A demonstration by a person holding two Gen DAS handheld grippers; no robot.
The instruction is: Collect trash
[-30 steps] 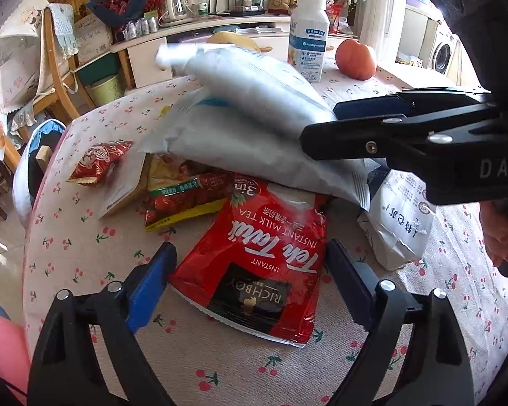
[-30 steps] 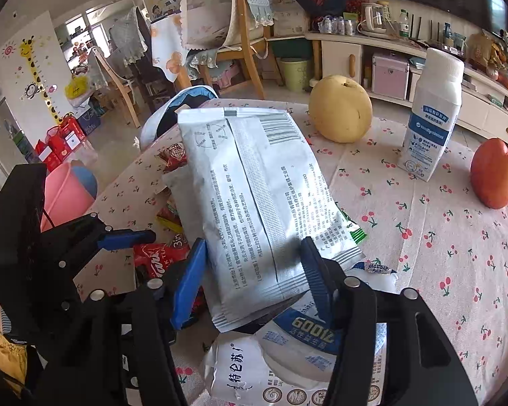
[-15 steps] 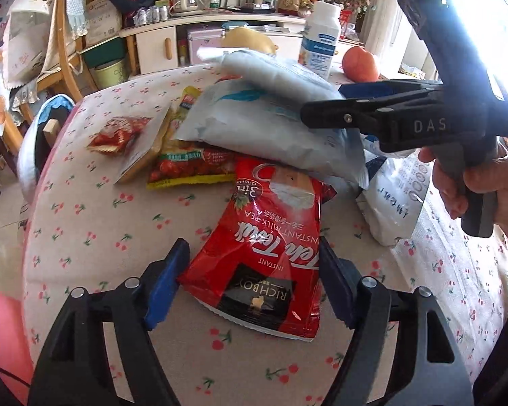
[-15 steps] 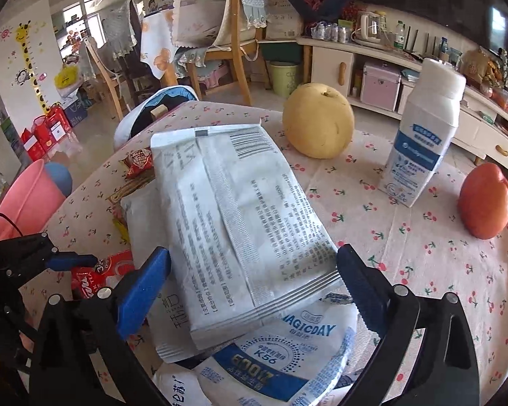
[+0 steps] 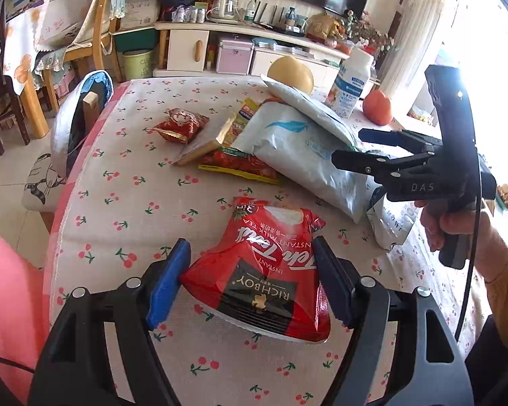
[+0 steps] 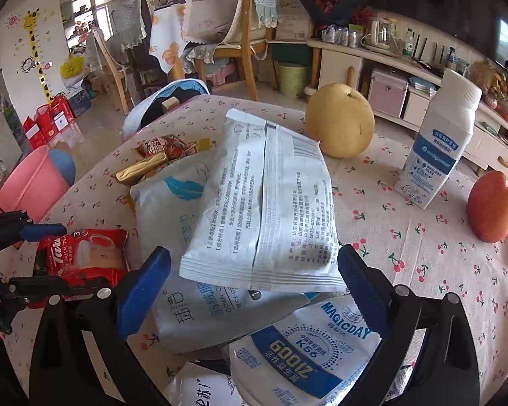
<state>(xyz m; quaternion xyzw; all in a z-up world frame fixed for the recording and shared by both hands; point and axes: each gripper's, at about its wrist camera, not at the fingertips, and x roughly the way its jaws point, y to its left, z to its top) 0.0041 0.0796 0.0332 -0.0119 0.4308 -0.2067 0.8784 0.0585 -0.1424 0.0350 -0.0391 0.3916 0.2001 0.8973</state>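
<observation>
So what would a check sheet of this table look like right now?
Surface: round table under a cherry-print cloth, crowded at the middle.
Job's things: red tea packet; white packet lying on a pile of blue-and-white bags; small red wrapper.
Clutter: pear, white bottle, red fruit.
Grippers: left gripper has just been closing, its pads pressing the red tea packet; right gripper has just been opening, the white packet loose between its jaws.
Cables: thin black cable beside the person's right hand.
Surroundings: wooden chair, pink bucket.
</observation>
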